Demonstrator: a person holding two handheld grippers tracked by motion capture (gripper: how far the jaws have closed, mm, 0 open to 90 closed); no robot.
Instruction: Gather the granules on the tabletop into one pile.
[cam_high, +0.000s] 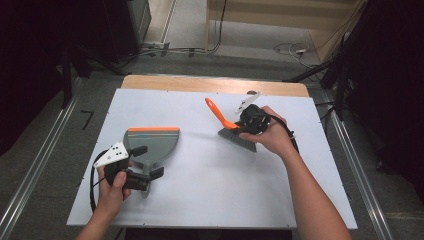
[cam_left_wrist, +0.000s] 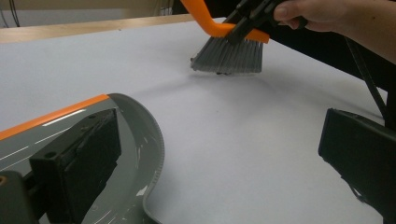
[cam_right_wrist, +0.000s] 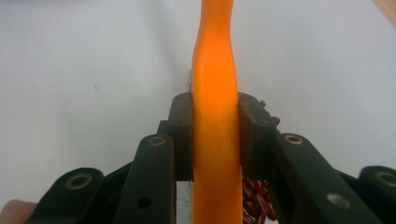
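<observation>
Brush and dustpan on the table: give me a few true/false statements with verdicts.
1. The right tongs are clamped on the orange brush handle. True.
2. The brush bristles rest inside the dustpan. False: they meet the white table, well apart from the dustpan.
3. The left tongs are shut tight on the dustpan. False: the jaws stand wide apart beside its curved edge.
4. The dustpan has an orange strip along its front lip. True.
5. Small dark red bits show below the brush in the right gripper view. True.
</observation>
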